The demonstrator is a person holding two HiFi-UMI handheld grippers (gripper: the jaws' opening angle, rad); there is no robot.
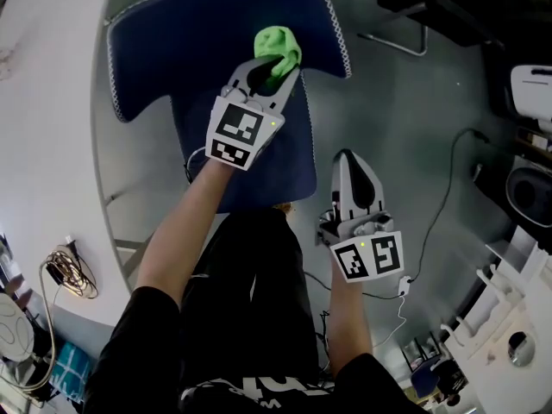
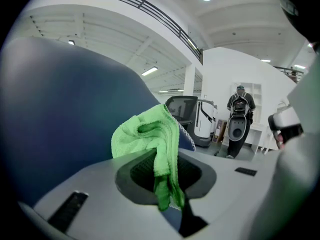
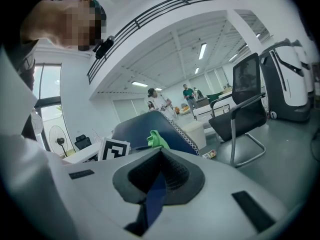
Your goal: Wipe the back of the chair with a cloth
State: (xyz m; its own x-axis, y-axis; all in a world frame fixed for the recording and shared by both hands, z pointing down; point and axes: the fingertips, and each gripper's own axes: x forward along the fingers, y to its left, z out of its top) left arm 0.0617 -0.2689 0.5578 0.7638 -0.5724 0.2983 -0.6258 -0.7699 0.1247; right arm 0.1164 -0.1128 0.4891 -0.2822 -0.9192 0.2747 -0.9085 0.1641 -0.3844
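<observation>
The dark blue chair point(image 1: 216, 24) stands before me, its white-stitched back spreading across the top of the head view. A bright green cloth point(image 1: 278, 46) lies bunched against the back's upper face. My left gripper point(image 1: 274, 69) is shut on it. In the left gripper view the cloth point(image 2: 150, 134) hangs out between the jaws of the left gripper point(image 2: 162, 176), with the chair's blue fabric point(image 2: 65, 109) filling the left. My right gripper point(image 1: 348, 159) hovers over the floor to the right of the seat, shut and holding nothing. From the right gripper point(image 3: 157, 176) I see the chair point(image 3: 145, 126) and the cloth point(image 3: 157, 140) ahead.
A white curved table point(image 1: 52, 102) runs along the left of the chair. Cables point(image 1: 448, 197) trail over the grey floor to the right, near white equipment point(image 1: 509, 335). A black cantilever chair point(image 3: 247, 99) stands further off, and people point(image 2: 240, 119) are in the background.
</observation>
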